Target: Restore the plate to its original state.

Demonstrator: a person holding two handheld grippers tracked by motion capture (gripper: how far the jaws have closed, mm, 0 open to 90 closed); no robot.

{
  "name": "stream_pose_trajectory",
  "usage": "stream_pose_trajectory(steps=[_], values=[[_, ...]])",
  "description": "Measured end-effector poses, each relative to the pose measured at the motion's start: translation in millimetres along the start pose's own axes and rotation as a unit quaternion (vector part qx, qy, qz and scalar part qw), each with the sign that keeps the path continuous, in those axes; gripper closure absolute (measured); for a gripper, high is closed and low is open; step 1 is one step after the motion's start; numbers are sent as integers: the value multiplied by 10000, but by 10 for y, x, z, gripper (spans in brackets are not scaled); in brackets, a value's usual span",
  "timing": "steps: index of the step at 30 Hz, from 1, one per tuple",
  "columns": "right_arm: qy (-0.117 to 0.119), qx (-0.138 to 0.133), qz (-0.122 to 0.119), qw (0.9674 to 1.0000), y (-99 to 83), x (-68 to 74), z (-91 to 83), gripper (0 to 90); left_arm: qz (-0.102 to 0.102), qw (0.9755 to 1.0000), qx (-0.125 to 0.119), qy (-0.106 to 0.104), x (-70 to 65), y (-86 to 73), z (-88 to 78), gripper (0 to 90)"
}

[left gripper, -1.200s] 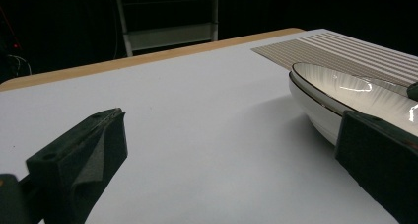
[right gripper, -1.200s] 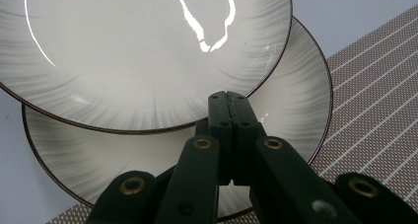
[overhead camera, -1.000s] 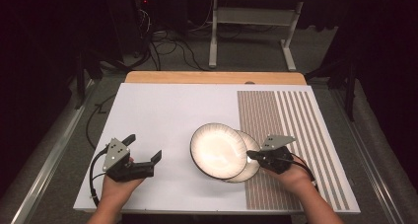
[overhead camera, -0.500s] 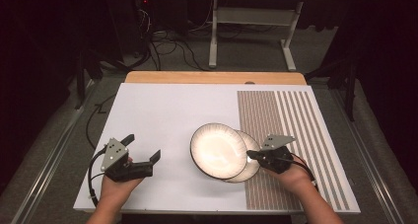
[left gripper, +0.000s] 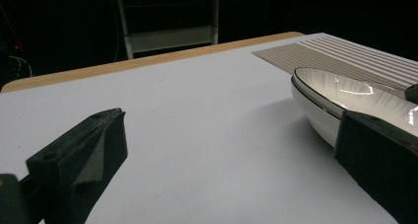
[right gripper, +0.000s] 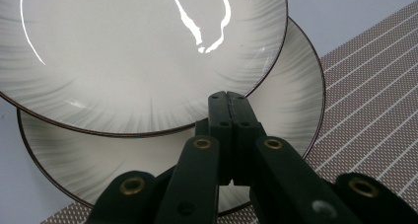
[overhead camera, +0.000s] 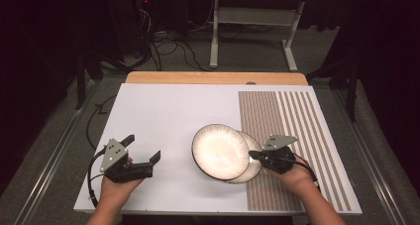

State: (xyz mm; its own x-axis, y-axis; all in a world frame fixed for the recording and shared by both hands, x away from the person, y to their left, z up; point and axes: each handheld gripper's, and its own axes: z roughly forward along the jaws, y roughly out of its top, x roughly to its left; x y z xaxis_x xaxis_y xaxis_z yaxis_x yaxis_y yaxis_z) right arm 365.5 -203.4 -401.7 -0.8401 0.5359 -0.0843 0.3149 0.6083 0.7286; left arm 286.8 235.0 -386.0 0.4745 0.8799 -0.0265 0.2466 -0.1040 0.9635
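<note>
Two white plates with grey-streaked rims and a dark edge lie overlapped near the table's front. The upper plate [overhead camera: 220, 150] [right gripper: 138, 51] sits shifted left over the lower plate [overhead camera: 253, 171] [right gripper: 283, 103]. My right gripper [overhead camera: 253, 156] [right gripper: 229, 96] is shut, and its joined tips rest against the upper plate's near rim, above the lower plate. Nothing shows between its jaws. My left gripper [overhead camera: 144, 146] [left gripper: 229, 130] lies low over the white surface to the left, open wide and holding nothing. The plate [left gripper: 355, 93] is just beyond its right jaw.
The plates rest where the white tabletop [overhead camera: 168, 111] meets a brown striped mat [overhead camera: 287, 116] on its right side. A wooden strip [overhead camera: 213, 78] runs along the far edge. Cables and a desk frame [overhead camera: 247, 31] stand on the floor beyond.
</note>
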Motion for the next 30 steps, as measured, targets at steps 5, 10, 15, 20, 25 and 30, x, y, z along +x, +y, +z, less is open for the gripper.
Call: stream_pose_trajectory(steps=[5,10,15,20,25,30], values=[[-12,12,20,10000,-2,-3,-7,900,-7,10000,3,5,1,1,1,2],[-9,8,34,10000,-5,-4,-13,900,6,10000,-3,18,-1,3,-4,2],[-17,-1,31,10000,-3,-5,-18,900,36,10000,-34,19,-7,5,-7,0],[-35,29,14,10000,-2,-4,-20,900,18,10000,-90,-9,-11,7,-16,0],[-39,1,36,10000,-4,-9,-24,900,15,9999,-166,-45,-17,11,-22,0],[-59,1,24,10000,-6,-17,-32,900,22,9998,-173,-51,-17,11,-24,0]])
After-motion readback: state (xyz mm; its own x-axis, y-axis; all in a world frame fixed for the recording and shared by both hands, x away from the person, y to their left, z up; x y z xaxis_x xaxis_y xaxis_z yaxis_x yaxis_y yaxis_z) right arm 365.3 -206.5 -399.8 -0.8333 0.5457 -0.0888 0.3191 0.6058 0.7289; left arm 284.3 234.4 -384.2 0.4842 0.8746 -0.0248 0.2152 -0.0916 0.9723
